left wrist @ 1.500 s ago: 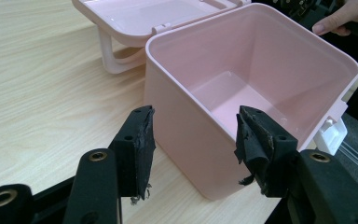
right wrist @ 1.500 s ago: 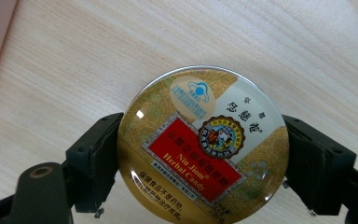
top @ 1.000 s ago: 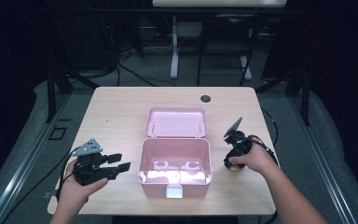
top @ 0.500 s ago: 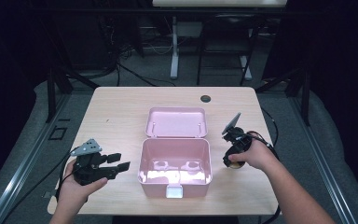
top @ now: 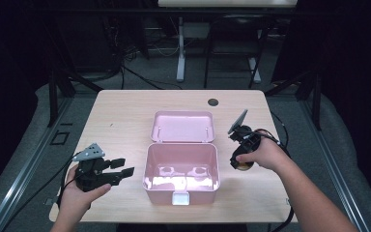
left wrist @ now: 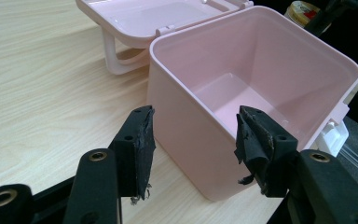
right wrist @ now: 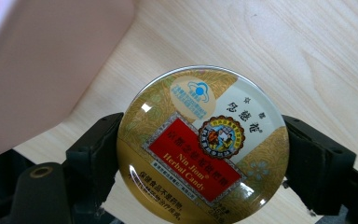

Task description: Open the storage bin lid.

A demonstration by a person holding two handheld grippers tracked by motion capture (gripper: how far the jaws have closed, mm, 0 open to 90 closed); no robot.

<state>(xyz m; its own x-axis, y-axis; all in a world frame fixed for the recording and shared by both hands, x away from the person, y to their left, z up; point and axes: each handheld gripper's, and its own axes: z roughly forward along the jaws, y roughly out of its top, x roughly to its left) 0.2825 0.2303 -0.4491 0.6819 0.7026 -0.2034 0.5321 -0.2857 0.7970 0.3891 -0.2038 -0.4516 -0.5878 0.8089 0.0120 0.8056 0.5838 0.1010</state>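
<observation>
Right gripper is clamping a round candy tin by its rim, holding it above the table just right of the open pink box; left gripper is idling wide apart beside that box's left wall

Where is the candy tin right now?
The candy tin sits clamped between the right gripper's jaws, above the table, just right of the open pink box. In the high view it peeks out under the right hand.
</observation>
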